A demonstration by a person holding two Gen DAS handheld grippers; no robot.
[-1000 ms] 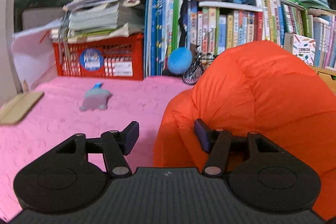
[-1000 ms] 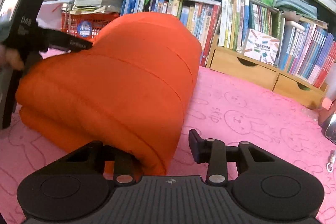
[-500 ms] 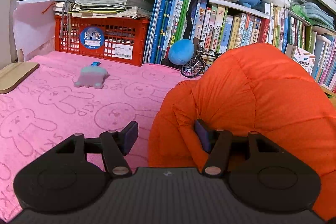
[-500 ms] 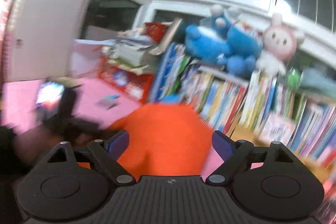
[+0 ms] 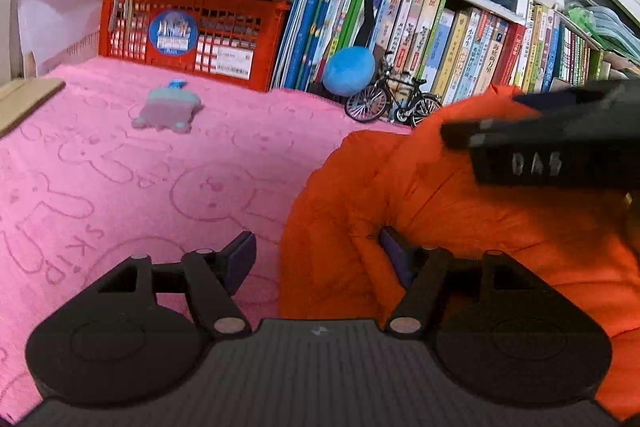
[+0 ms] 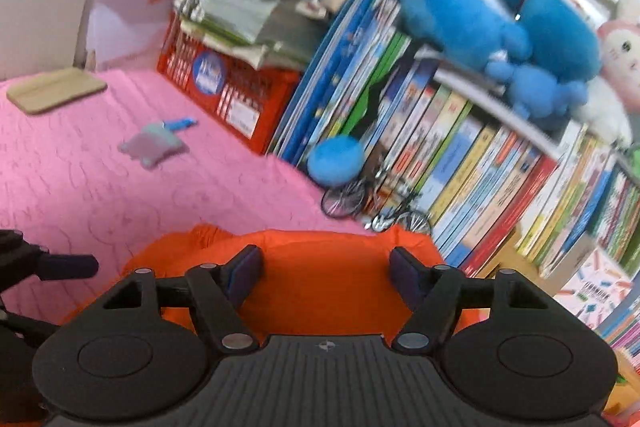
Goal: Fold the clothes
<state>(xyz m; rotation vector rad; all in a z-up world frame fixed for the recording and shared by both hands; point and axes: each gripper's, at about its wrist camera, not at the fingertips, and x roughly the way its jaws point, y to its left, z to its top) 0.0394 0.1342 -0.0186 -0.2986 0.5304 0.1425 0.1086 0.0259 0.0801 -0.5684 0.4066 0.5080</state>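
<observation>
A puffy orange jacket [image 5: 460, 211] lies bundled on the pink blanket [image 5: 120, 167], filling the right of the left wrist view. My left gripper [image 5: 316, 259] is open at the bundle's left edge, its right finger pressed into the orange fabric and its left finger over bare blanket. My right gripper [image 6: 324, 273] is open above the top of the jacket [image 6: 320, 259]; it shows as a dark blurred body [image 5: 560, 151] over the bundle in the left wrist view. The left gripper's fingertip [image 6: 68, 267] shows at the lower left of the right wrist view.
A red crate [image 5: 192, 31] with stacked papers, a row of books [image 5: 460, 47], a blue ball [image 5: 348, 71] and a model bicycle [image 5: 394, 103] line the back. A small grey toy [image 5: 168, 107] and a wooden board [image 5: 24, 99] lie on the blanket at left.
My right gripper let go of the jacket's front edge, opened, rose and swung over the top of the bundle. My left gripper stayed at the bundle's left edge and tilted down slightly.
</observation>
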